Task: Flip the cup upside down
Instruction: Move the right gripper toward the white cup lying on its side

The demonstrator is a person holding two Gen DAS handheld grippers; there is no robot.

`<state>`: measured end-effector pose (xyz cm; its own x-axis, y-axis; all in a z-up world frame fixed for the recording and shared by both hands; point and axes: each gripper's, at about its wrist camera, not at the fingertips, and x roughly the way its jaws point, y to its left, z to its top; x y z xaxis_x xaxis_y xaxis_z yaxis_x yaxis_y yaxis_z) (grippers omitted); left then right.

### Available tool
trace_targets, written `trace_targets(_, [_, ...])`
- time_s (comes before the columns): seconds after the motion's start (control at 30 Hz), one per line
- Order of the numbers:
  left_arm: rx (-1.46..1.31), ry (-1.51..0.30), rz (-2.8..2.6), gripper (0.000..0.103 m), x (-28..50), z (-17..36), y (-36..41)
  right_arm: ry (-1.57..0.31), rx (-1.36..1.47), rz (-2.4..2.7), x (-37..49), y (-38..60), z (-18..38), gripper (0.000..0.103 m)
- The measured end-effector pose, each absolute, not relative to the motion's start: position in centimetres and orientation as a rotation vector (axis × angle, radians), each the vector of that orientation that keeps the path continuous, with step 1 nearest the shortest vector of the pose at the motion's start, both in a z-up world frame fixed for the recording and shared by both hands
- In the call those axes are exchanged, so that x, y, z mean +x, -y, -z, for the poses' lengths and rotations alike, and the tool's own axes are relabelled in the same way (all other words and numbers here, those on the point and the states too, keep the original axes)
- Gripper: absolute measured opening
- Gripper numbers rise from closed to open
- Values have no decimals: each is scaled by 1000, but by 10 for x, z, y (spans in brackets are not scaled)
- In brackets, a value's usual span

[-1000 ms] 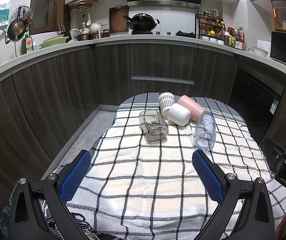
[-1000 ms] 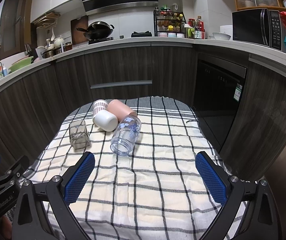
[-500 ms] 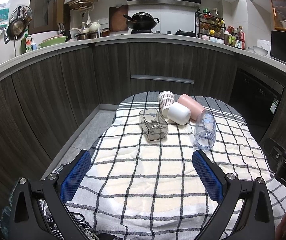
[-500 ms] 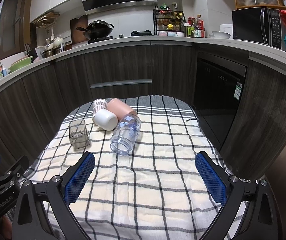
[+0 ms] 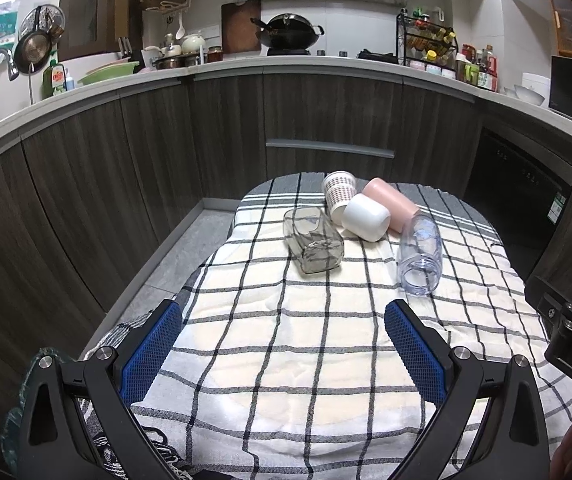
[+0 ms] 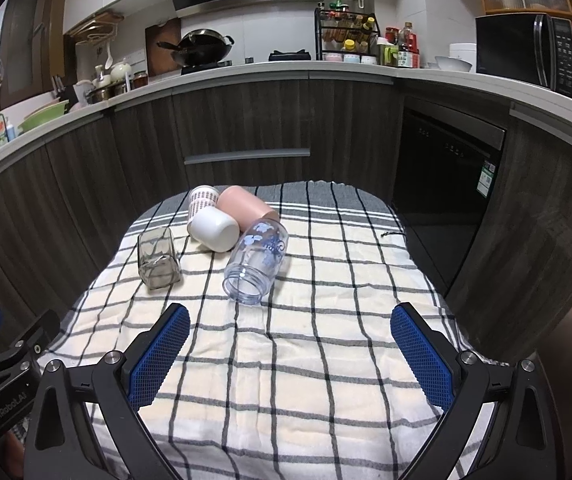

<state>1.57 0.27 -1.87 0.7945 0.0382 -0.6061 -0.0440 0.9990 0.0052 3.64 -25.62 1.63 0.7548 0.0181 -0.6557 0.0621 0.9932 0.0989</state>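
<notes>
Left gripper [image 5: 283, 322] spread wide, blue pads [image 5: 153, 346] well apart, nothing between them; it hovers above the near end of the checked cloth [image 5: 286, 360] that covers the counter. Right gripper [image 6: 290, 326] likewise wide open and empty — its blue pads [image 6: 420, 350] frame bare cloth [image 6: 286, 380]. Each gripper's black body shows at the edge of the other's view, the two held side by side. Beyond the fingertips, five vessels lie on their sides in a cluster at the far half of the cloth. Nearest the right gripper: clear plastic bottle with blue floral print [image 6: 257, 262], threaded mouth facing the camera; in the left view the same bottle [image 5: 422, 258] lies to the right of the cluster. Left of it, a square smoked-glass cup [image 5: 313, 245] on its side, thick base toward the camera, apart from the bottle; also seen in the right view [image 6: 157, 258]. Behind these, a white cup [image 5: 365, 217] with its closed bottom toward the grippers, touching a pink cup [image 5: 390, 204] on one side and a dotted paper cup [image 5: 338, 196] on the other. The pink cup's far end meets the bottle's base. No cup stands upright or inverted. Background: dark wood cabinets, a wok [image 6: 201, 46] on the hob, a microwave [image 6: 526, 50].
</notes>
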Motion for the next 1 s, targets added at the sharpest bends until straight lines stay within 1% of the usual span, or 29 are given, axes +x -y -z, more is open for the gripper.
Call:
trace_targets(0.37, [-53,-662,-79,103,51,21,-10,-753,69,-31,83,240,-14,101])
trace_targets(0.53, [-80,-663,-113,103,74,17,-9,-787,10,-92,122,231,-17,101])
trace_targets(0.77, [-142,-679,-200,103,115,11,-11,-909,-76,-231,198,212,-8,101])
trace_targets(0.83, [-169,-688,-239,103,126,12,-13,-946,-102,-265,218,205,-3,101])
trace_targets(1.0, [-221,-733,-318,103,154,20,-20,-1065,-196,-358,268,181,13,93])
